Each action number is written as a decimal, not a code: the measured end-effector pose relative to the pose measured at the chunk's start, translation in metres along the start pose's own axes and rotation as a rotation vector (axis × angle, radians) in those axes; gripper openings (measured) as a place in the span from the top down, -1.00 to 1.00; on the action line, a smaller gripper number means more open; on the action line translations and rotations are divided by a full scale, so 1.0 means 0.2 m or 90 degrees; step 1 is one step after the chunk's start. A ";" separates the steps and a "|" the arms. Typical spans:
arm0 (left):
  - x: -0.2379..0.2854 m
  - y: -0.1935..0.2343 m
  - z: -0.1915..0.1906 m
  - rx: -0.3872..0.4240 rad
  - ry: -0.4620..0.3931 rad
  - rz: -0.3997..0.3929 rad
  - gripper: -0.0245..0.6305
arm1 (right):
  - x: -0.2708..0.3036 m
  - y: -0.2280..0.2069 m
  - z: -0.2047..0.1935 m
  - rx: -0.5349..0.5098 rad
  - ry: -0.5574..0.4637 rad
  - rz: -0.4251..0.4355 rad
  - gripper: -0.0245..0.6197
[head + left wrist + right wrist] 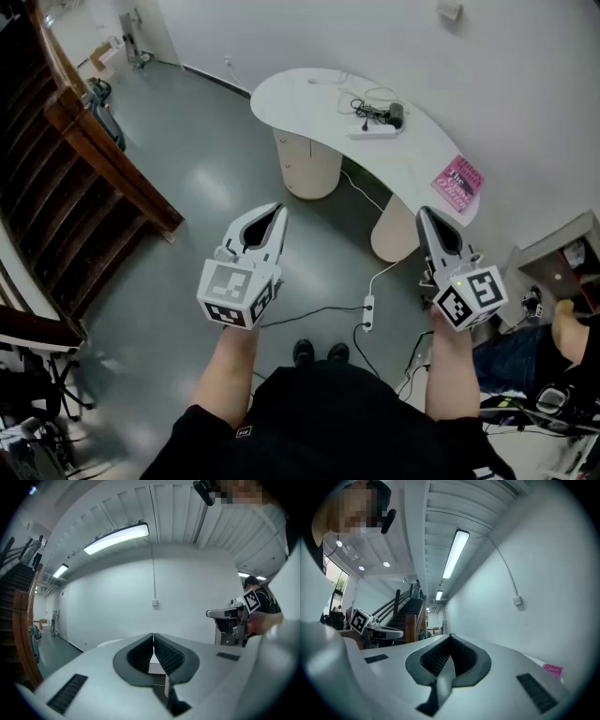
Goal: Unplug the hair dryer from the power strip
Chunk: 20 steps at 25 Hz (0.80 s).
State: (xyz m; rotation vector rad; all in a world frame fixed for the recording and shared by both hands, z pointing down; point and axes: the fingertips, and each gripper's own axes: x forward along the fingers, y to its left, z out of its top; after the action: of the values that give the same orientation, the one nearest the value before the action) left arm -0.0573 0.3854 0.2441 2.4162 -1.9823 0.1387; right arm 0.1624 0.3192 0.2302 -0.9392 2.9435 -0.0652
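Grippers (275, 212) (422, 215) two, hair dryer (395, 114) one, power strips (375, 132) (367, 313) two

Both hand-held grippers held out level, jaws closed and empty

The left hand-held gripper (270, 217) and the right hand-held gripper (424, 218) are held out in front of the body, side by side and well apart, both pointing level and forward. Each is carried on a bare forearm, the left forearm (231, 373) and the right forearm (450, 377), which reach out from the dark-clothed torso at the bottom of the head view. Each gripper's marker cube sits at its rear end, just above the wrist. In the left gripper view the ribbed pads (139, 656) meet at their tips with nothing between them. The right gripper view shows its jaws drawn together the same way, also empty.
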 end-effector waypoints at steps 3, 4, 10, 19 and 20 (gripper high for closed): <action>0.01 -0.02 -0.01 0.000 0.001 -0.001 0.88 | 0.00 -0.01 -0.01 0.000 0.002 0.000 0.82; 0.01 -0.02 -0.01 0.000 0.001 -0.001 0.88 | 0.00 -0.01 -0.01 0.000 0.002 0.001 0.82; 0.03 -0.05 0.01 -0.002 0.000 -0.003 0.88 | -0.02 -0.04 0.00 0.002 0.002 0.002 0.82; 0.08 -0.11 -0.03 -0.024 0.007 0.011 0.88 | -0.07 -0.16 0.01 0.033 -0.020 -0.005 0.81; 0.08 -0.12 -0.03 -0.027 0.006 0.012 0.88 | -0.07 -0.16 0.01 0.035 -0.019 -0.001 0.81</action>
State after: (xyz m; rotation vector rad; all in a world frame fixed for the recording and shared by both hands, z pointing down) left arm -0.0303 0.3746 0.2529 2.3665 -1.9843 0.1070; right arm 0.1921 0.3007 0.2299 -0.9264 2.8980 -0.1297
